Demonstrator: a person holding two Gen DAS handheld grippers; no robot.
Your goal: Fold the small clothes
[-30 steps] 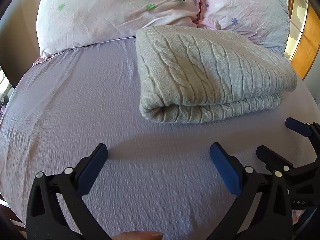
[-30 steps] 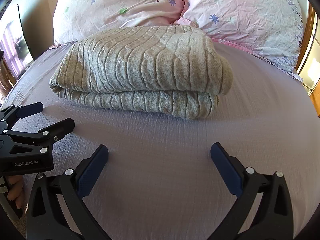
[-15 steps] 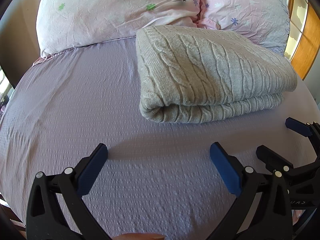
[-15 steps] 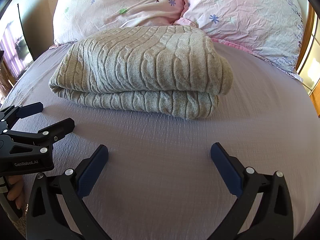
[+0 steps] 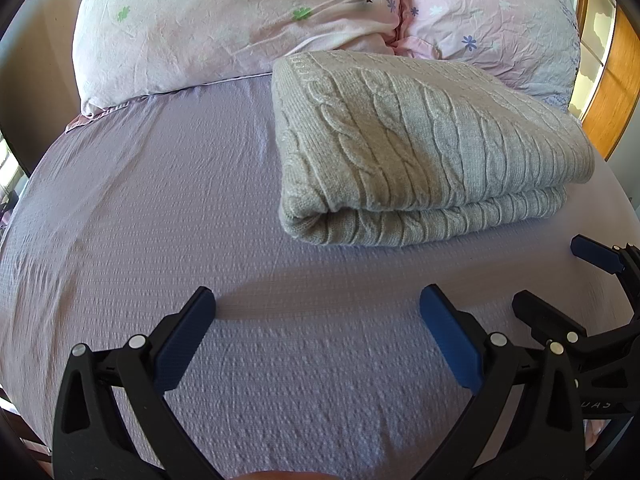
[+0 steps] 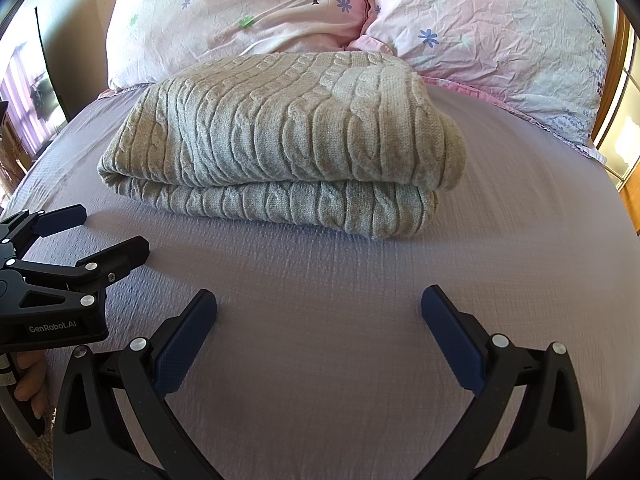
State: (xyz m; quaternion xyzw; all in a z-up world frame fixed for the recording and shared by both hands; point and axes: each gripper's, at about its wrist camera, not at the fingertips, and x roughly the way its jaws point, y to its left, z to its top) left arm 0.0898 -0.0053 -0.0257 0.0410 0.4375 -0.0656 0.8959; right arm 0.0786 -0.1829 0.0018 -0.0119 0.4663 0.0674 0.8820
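A grey cable-knit sweater (image 5: 420,148) lies folded in a thick rectangle on the lilac bed sheet (image 5: 160,200), just in front of the pillows; it also shows in the right wrist view (image 6: 288,140). My left gripper (image 5: 318,320) is open and empty, hovering over the sheet short of the sweater's left end. My right gripper (image 6: 320,320) is open and empty over the sheet in front of the sweater's right half. Each gripper shows in the other's view: the right one (image 5: 560,280) at the right edge, the left one (image 6: 88,232) at the left edge.
Two pale pink flowered pillows (image 5: 240,24) (image 6: 500,32) lie behind the sweater at the head of the bed. A wooden frame (image 5: 612,92) stands at the far right. The bed edge drops off at the left (image 5: 16,200).
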